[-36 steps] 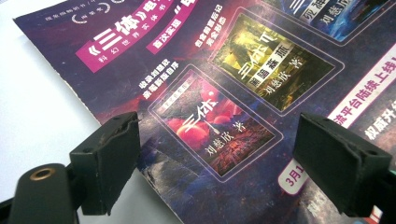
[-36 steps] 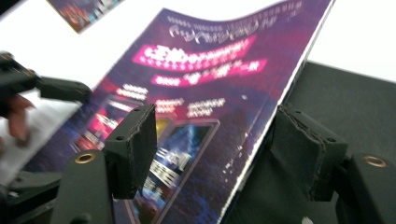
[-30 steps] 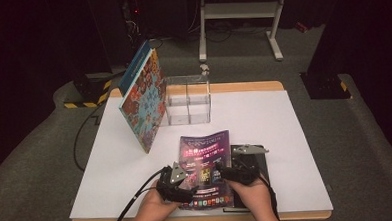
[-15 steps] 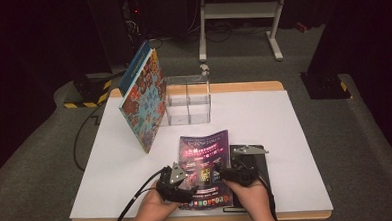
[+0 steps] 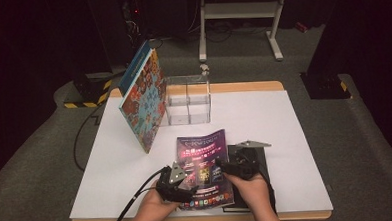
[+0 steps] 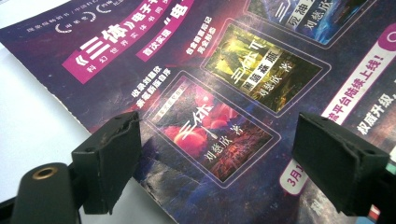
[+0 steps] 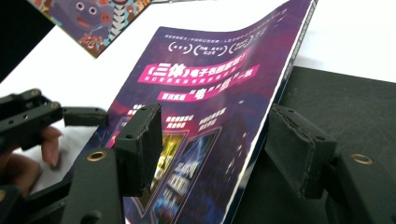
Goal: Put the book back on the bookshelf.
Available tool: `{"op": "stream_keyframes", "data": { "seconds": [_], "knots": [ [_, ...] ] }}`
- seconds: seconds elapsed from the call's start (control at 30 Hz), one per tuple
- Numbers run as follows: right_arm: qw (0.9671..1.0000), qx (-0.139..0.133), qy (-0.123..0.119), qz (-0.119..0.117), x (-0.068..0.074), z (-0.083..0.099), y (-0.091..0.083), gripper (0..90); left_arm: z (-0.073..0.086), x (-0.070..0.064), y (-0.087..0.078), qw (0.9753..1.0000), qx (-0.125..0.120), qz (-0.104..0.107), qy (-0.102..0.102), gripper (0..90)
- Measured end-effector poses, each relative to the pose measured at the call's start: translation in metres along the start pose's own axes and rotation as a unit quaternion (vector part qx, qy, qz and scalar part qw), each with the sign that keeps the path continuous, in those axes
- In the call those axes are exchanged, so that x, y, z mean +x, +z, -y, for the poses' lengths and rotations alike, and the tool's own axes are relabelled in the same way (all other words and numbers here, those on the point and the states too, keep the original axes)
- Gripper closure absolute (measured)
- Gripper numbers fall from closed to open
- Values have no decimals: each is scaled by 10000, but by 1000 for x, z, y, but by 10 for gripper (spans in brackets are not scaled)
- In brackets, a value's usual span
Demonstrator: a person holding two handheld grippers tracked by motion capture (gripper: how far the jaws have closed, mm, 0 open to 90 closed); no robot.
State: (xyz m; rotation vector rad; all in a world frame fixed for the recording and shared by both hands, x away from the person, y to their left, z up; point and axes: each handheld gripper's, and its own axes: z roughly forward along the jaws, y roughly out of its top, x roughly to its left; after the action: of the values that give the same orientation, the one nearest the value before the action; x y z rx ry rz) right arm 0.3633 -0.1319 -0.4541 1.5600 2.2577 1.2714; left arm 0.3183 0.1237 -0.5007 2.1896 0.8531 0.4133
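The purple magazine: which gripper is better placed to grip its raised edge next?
The right gripper: its open jaws straddle the lifted edge of the purple magazine. The left gripper hovers open over the flat cover.

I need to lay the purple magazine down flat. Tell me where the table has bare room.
Bare white table lies right of the clear box, out to the right edge, and in front of the leaning picture book on the left. It is crowded at the near middle: purple magazine, black pad, both grippers.

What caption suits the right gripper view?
Open right gripper straddling the spine edge of a purple glossy magazine on a black mat.
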Motion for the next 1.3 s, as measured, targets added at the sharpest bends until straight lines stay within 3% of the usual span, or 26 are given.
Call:
{"op": "stream_keyframes", "data": {
  "seconds": [0.17, 0.3, 0.53, 0.6, 0.67, 0.73, 1.03, 1.17, 1.3],
  "knots": [
    [9998, 161, -23, 138, -3, -5, 11, 343, 0, 0, 0, 10000, -13, -6, 2, 157],
    [9998, 148, 46, 79, -8, -9, 14, 363, 0, 0, 0, 10000, -13, 2, 9, 158],
    [9996, 236, 141, 102, -13, -11, 12, 516, 0, 1, 0, 10000, -8, 32, -5, 158],
    [9995, 294, 66, 93, -12, -10, 11, 559, 0, 1, 0, 10000, -1, 52, -15, 158],
    [9993, 361, 76, -114, -9, -7, 10, 562, 0, 2, 0, 10000, 2, 70, -18, 158],
    [9994, 332, -48, -2, -5, -5, 10, 548, 0, 2, 0, 10000, -3, 66, -17, 158],
    [9991, 417, -51, 30, -13, -20, 19, 556, 1, 2, 0, 10000, -19, 60, -12, 159],
    [9988, 455, -129, 114, -14, -21, 19, 609, 1, 2, 0, 10000, -22, 58, -12, 159],
    [9989, 428, -214, 18, -13, -21, 14, 678, 2, 2, -1, 10000, -34, 19, -48, 165]
  ]
}}
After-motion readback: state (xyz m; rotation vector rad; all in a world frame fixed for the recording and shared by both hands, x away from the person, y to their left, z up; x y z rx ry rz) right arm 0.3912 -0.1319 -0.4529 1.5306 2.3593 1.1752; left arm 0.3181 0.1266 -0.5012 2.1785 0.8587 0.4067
